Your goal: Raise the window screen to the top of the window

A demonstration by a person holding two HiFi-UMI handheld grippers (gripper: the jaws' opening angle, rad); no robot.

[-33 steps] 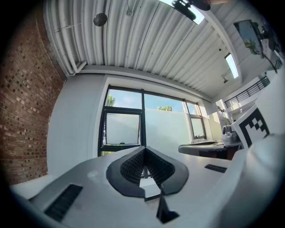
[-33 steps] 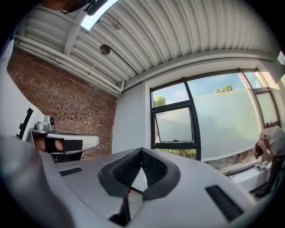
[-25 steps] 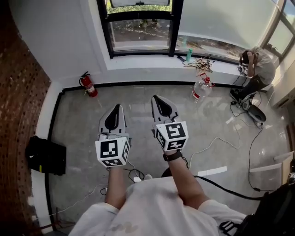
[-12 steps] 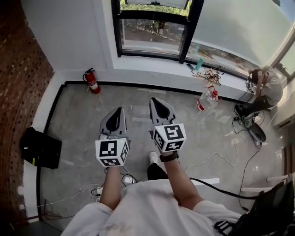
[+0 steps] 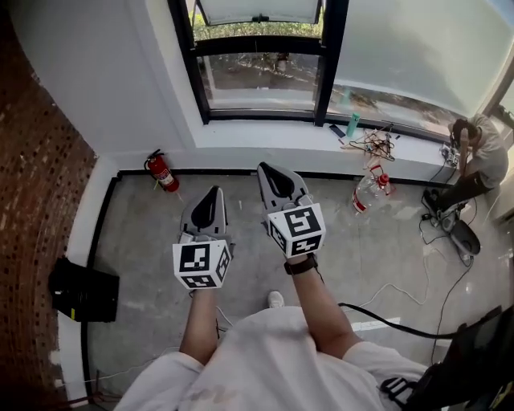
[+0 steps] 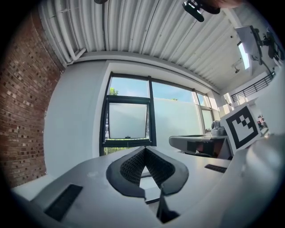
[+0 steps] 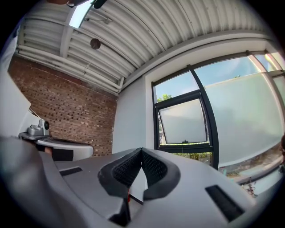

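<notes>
The black-framed window (image 5: 259,76) is set in the white wall ahead. Its pale frosted screen panel (image 5: 257,10) sits in the upper part of the frame, with clear glass below it. Both grippers are held out level over the floor, short of the wall and touching nothing. My left gripper (image 5: 214,193) is shut and empty. So is my right gripper (image 5: 268,168), slightly farther forward. In the left gripper view the shut jaws (image 6: 144,150) point at the screen panel (image 6: 128,121). The right gripper view shows shut jaws (image 7: 141,150) with the panel (image 7: 183,121) to their right.
A red fire extinguisher (image 5: 161,171) stands at the wall's foot on the left. A black bag (image 5: 84,289) lies by the brick wall (image 5: 32,201). A water bottle (image 5: 369,193), tangled cables (image 5: 373,144) on the sill and a seated person (image 5: 478,152) are at the right.
The person has walked toward the window, so both grippers now sit closer to the wall. The window and its screen show larger. Both pairs of jaws stayed shut.
</notes>
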